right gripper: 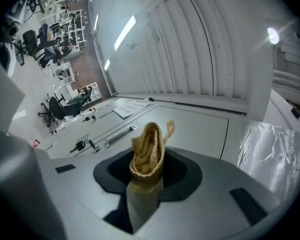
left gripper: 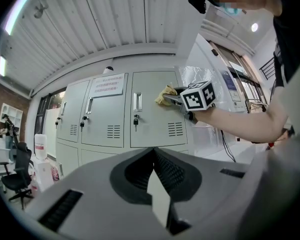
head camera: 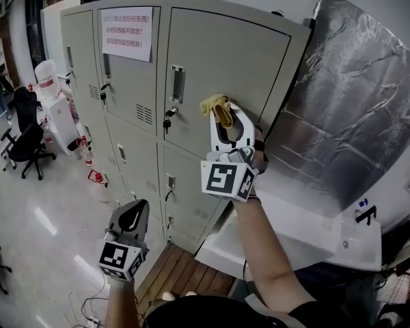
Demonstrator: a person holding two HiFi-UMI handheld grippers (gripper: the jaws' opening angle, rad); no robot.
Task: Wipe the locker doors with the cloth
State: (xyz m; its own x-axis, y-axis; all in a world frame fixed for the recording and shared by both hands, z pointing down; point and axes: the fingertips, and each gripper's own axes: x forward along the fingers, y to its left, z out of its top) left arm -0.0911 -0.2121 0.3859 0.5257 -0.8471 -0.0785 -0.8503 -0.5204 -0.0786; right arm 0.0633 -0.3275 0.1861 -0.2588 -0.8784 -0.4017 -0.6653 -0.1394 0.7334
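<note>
**A:** Up on the top right locker door point(head camera: 222, 53), cloth's point(head camera: 216, 105) pressed there, near the handle point(head camera: 177, 84)?

**B:** Yep, looks touching. Right claw's point(head camera: 223, 115) pinching it, bunched, a tuft poking past the tips.

**A:** Left claw point(head camera: 138, 207)?

**B:** Hangs low, jaws pressed together, nothing btw them.

**A:** How'll the cloth handle?

**B:** Soft, light, floppy, I'd guess. Thin pinch could let it creep out w/ rubbing. Best hold deep in the wad, tuft spread flat on the door.
</note>
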